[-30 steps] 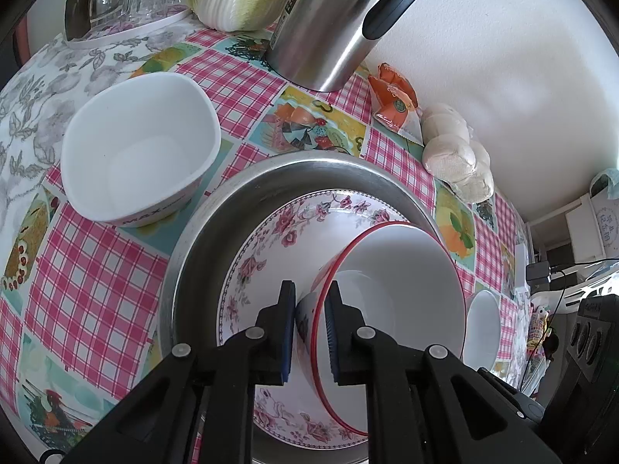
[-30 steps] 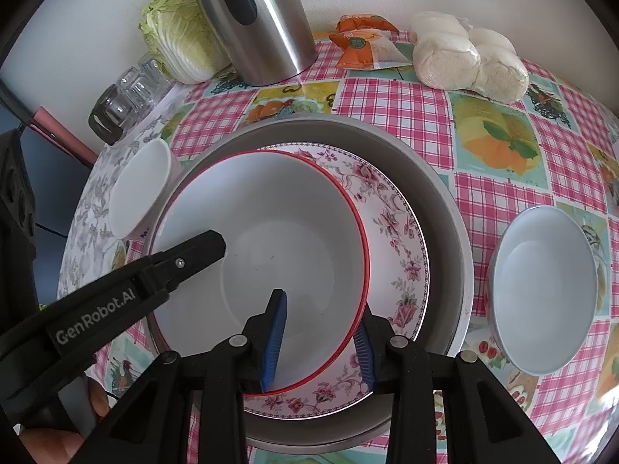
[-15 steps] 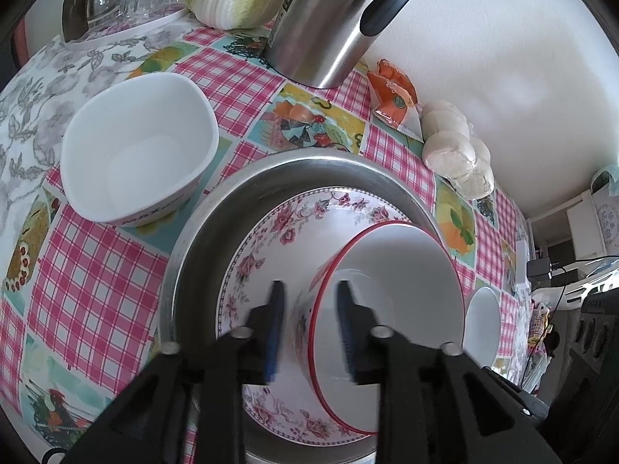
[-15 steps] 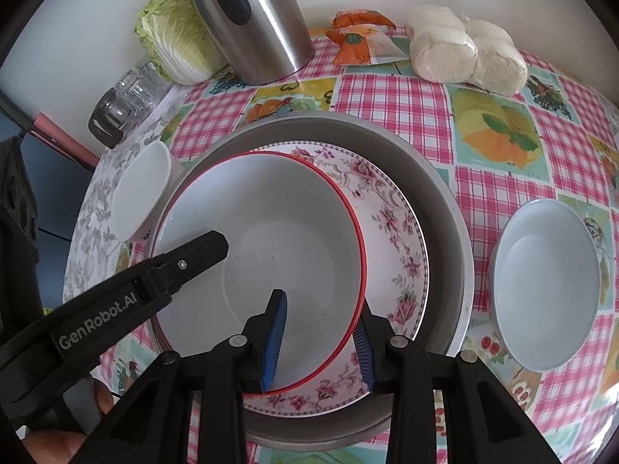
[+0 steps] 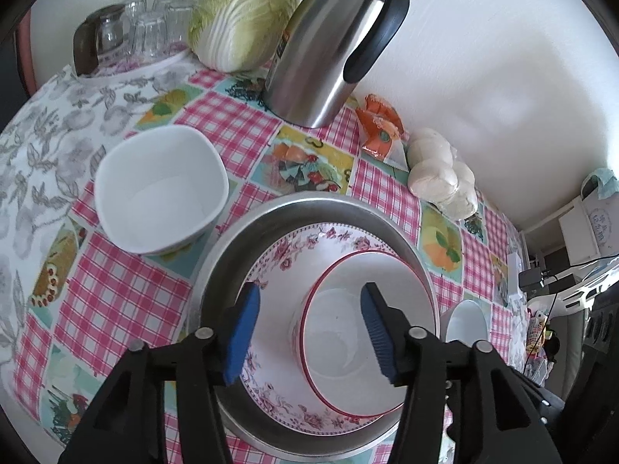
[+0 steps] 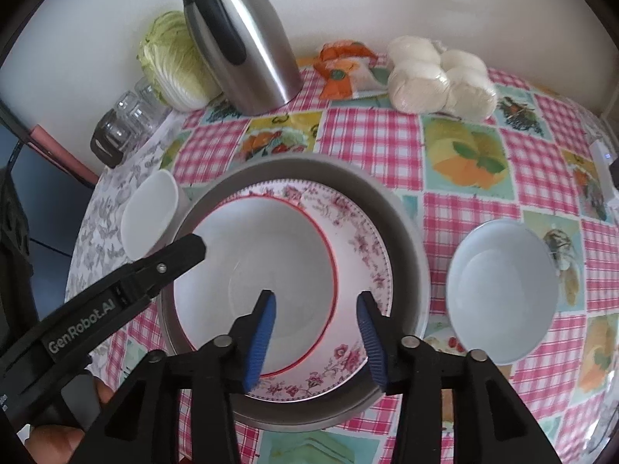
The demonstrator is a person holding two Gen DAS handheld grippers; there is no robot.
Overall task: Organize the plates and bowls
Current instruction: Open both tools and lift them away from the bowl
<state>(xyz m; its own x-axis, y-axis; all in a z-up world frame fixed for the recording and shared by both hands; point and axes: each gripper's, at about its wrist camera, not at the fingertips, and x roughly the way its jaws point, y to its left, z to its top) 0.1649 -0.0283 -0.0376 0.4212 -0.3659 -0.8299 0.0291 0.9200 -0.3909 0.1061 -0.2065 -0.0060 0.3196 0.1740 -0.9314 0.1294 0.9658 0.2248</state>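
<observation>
The red-rimmed bowl (image 6: 255, 290) sits nested in the floral plate (image 6: 359, 247) inside the metal basin (image 6: 410, 239), both grippers' fingers opening off it, while two white bowls wait on the tabletop (image 6: 464, 193).

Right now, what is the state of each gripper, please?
Left gripper: jaws opening, holding nothing, its pads clear of the red-rimmed bowl.
Right gripper: jaws opening, holding nothing, astride that bowl's rim.

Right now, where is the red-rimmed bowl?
The red-rimmed bowl sits inside the floral plate, which lies in the metal pan at the table's middle, between two white bowls in the right wrist view.
</observation>
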